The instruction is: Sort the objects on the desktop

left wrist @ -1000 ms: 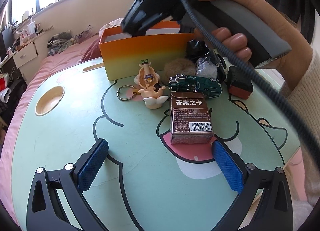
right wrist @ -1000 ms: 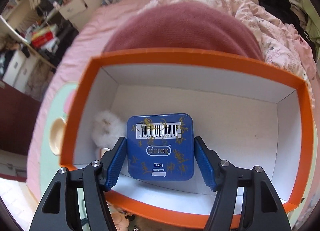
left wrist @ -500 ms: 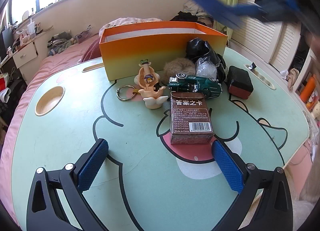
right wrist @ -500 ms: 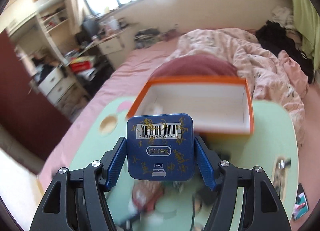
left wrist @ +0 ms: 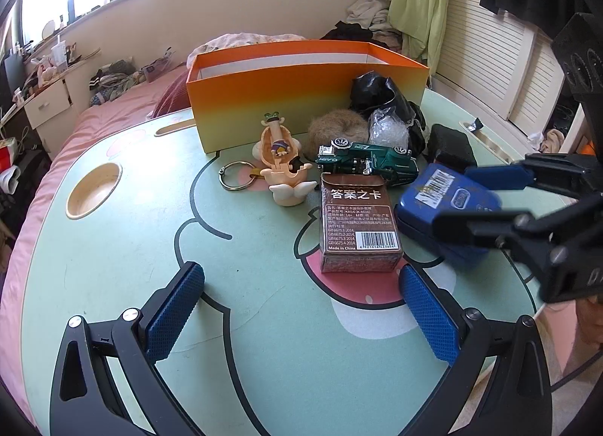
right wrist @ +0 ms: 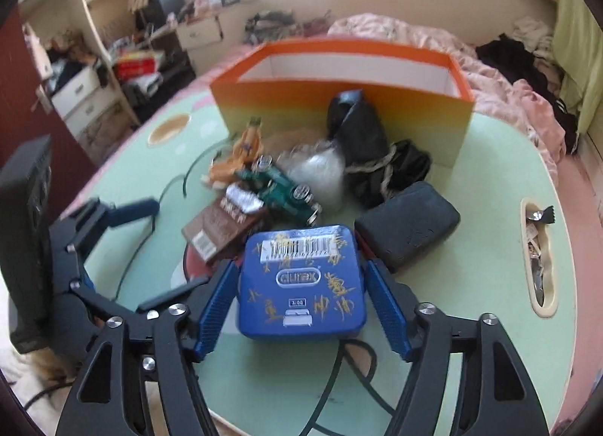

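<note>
Green cartoon table (left wrist: 113, 285), orange box (left wrist: 301, 96) at back. Right gripper (right wrist: 303, 285) jaws just widened, blue tin (right wrist: 301, 285) between, pads apart from it. Left gripper (left wrist: 301, 307) wide open, empty.

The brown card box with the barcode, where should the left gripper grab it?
Grip the brown rectangular card box across its two long side faces, coming from the near end where the open left gripper hangs. It lies flat, and those sides look free, though the blue tin sits close on the right.
</note>
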